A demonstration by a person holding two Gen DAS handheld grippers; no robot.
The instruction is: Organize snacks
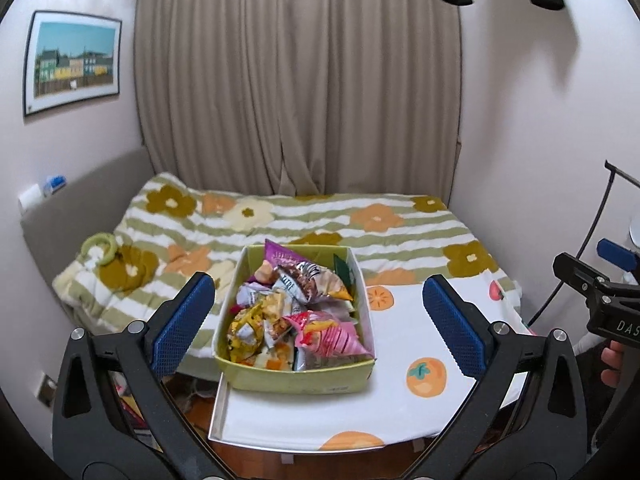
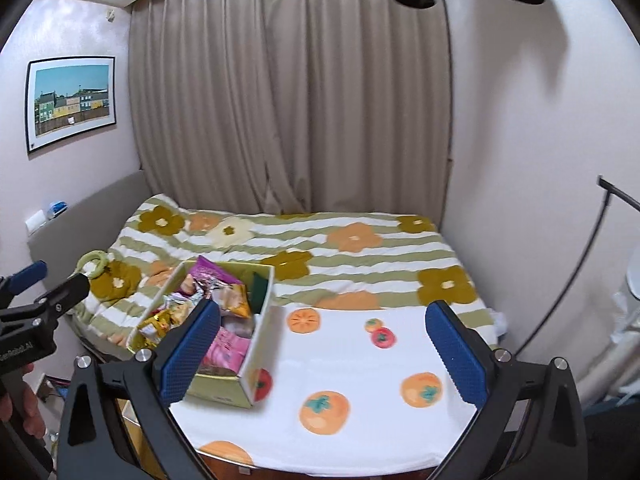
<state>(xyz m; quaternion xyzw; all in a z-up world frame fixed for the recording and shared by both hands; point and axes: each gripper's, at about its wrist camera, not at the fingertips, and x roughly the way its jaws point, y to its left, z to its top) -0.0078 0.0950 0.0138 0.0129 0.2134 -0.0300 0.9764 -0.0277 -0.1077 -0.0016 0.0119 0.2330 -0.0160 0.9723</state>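
A yellow-green cardboard box (image 1: 296, 378) full of mixed snack packets (image 1: 296, 308) stands on the left part of a small table with a white persimmon-print cloth (image 1: 416, 332). My left gripper (image 1: 320, 324) is open and empty, held back from the box with its blue pads on either side of it in the view. My right gripper (image 2: 324, 352) is open and empty, over the cloth (image 2: 352, 360) to the right of the box (image 2: 224, 392). Its left pad (image 2: 188, 356) hides part of the box. Pink, purple and yellow packets (image 2: 208, 300) show inside.
A bed with a striped flower blanket (image 1: 320, 220) lies behind the table, with a green ring toy (image 1: 100, 246) on its left. Curtains (image 1: 296, 80) hang behind. A black cable (image 2: 576, 280) runs along the right wall. The other gripper shows at the right edge (image 1: 600, 300).
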